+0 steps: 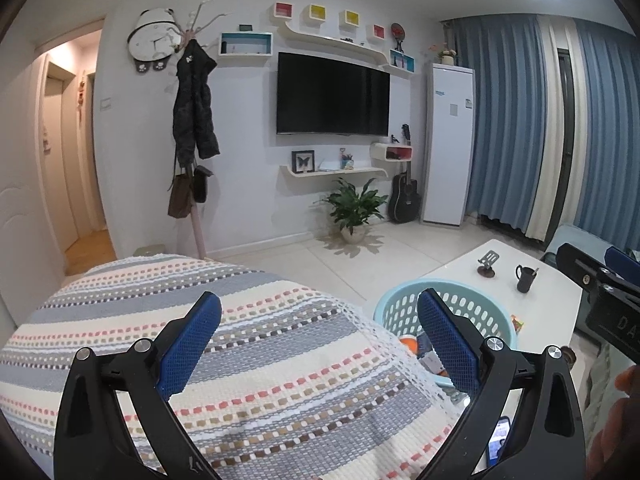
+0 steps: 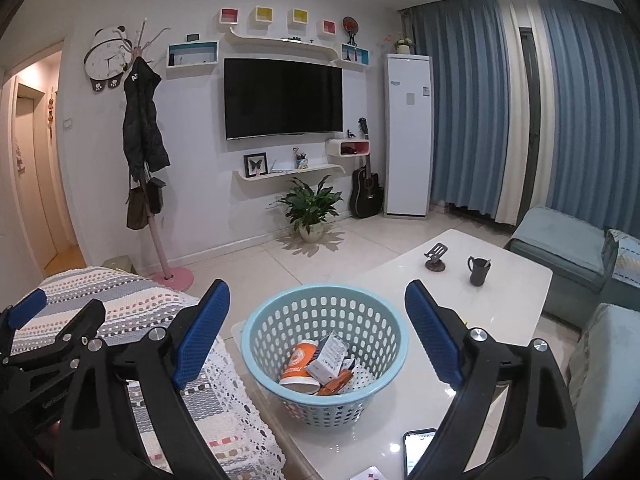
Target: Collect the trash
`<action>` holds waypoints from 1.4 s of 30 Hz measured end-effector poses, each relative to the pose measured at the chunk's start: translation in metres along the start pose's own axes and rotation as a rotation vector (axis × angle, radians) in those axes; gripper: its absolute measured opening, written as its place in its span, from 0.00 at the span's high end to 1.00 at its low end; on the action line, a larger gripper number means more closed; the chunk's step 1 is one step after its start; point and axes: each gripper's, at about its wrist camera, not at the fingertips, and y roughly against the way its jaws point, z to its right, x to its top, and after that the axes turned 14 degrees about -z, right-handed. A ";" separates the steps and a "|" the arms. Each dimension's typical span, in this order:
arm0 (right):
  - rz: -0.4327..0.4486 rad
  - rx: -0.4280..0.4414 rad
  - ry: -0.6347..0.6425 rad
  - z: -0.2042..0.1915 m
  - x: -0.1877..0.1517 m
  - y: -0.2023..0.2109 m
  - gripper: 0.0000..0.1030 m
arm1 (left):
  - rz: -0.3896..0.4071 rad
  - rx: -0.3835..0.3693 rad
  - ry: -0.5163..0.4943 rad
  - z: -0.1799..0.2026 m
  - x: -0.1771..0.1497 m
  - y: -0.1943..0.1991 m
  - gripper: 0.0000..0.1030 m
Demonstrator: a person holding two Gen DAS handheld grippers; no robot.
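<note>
At the far left of the right wrist view, the left gripper (image 2: 24, 316) was mostly cut off by the frame edge, only one blue pad and black linkage showing over the striped woven cover (image 2: 132, 300). In its own view the left gripper (image 1: 320, 340) stood spread wide, nothing between its pads, hovering above that same cover (image 1: 240, 320), which hid whatever furniture lay beneath it.

Further right, the light blue basket (image 2: 324, 344) sat near the front left corner of the white table (image 2: 460, 280), close to the cover's lace edge. Inside it lay an orange paper cup (image 2: 300, 366) on its side, a small white carton (image 2: 330, 354) leaning over it, and orange wrappers (image 2: 338, 382) partly buried and hard to identify. From the left wrist view the basket (image 1: 404, 308) was largely blocked by the blue pad, with only scraps of its contents visible.

The right gripper (image 2: 318, 338) was also spread wide and held nothing, its pads framing the basket on either side.

At the table's front edge, a phone (image 2: 418, 452) was half hidden behind the right finger. Toward the far right corner stood a dark phone stand (image 2: 436, 258) and a black mug (image 2: 479, 270), its contents unclear.
</note>
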 end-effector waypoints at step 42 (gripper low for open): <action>-0.040 -0.023 -0.040 0.005 -0.010 -0.014 0.17 | -0.039 -0.020 -0.062 0.017 -0.007 -0.007 0.08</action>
